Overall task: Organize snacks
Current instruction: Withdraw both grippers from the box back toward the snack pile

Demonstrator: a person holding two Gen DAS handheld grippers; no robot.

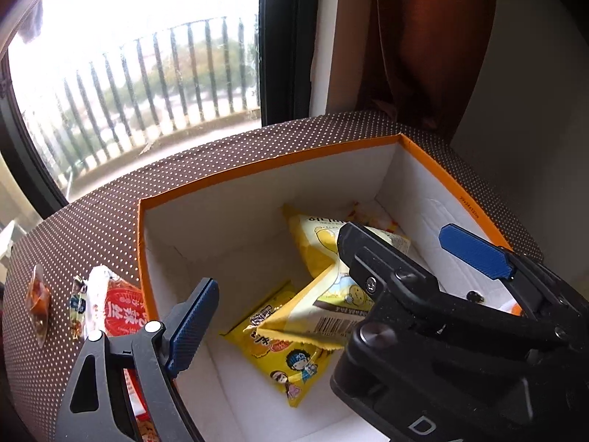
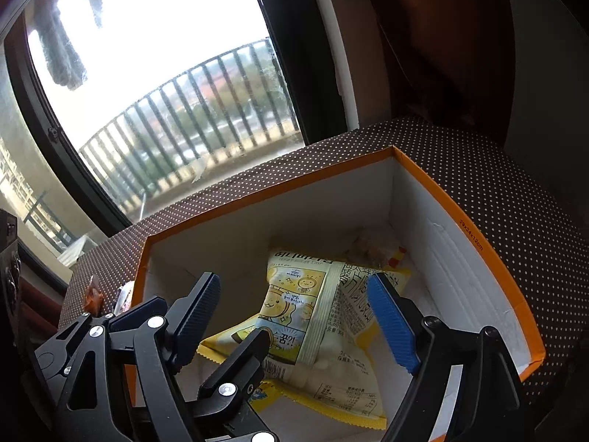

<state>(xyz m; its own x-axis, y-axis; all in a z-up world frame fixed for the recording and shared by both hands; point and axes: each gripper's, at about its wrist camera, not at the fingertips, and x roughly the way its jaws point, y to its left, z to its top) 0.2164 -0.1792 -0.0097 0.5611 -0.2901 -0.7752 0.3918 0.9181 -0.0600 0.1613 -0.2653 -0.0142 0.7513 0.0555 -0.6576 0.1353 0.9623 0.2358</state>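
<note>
Left wrist: your left gripper (image 1: 331, 294) is spread wide, holding nothing, above the orange-rimmed cardboard box (image 1: 257, 164) — glossy yellow snack packets (image 1: 283, 353) lie inside; a red packet (image 1: 119, 309) sits at nine o'clock on dotted cloth (image 1: 110, 221).

Right wrist: your right gripper (image 2: 294, 316) is also spread, empty — a crinkled cream-yellow packet (image 2: 305, 313) lies below.

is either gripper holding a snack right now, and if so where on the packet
Nothing is held. The left gripper and the right gripper both stand open over the orange box, and the yellow snack packets lie loose inside it.
</note>
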